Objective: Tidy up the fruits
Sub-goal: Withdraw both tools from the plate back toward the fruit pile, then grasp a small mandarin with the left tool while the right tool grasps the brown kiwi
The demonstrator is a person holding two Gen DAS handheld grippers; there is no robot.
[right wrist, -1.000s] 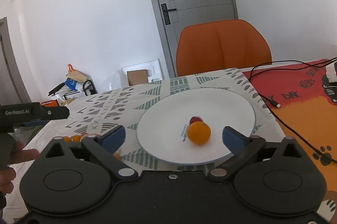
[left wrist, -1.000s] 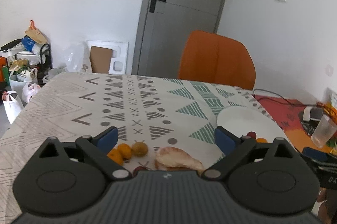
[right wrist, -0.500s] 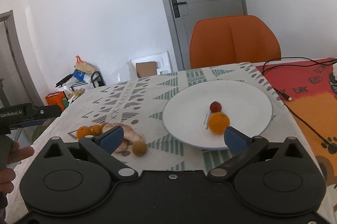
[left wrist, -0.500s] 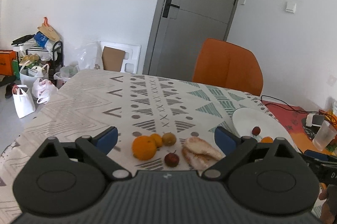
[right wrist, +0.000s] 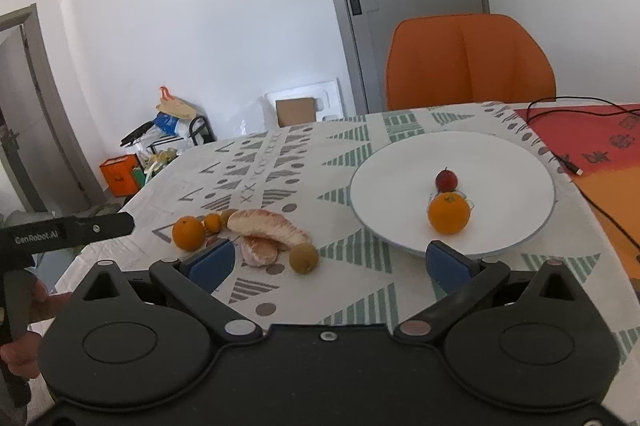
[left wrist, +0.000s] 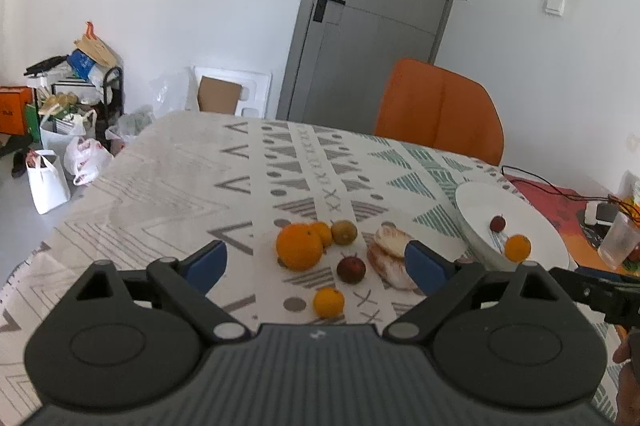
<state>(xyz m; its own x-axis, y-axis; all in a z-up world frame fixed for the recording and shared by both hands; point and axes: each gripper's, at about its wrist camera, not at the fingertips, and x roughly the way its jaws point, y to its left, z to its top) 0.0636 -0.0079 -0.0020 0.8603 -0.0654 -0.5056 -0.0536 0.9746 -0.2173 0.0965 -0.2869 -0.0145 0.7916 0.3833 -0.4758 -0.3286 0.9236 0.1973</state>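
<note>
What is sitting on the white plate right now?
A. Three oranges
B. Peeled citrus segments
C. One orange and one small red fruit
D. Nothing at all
C: the white plate carries only an orange and a small red fruit just behind it; the peeled segments lie on the tablecloth.

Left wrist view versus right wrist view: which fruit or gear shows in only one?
Only the left wrist view shows the dark red fruit and small orange on the cloth, plus a plastic cup. Only the right shows the cable's plug. Both show the plate with two fruits, the peeled segments and the chair.
</note>
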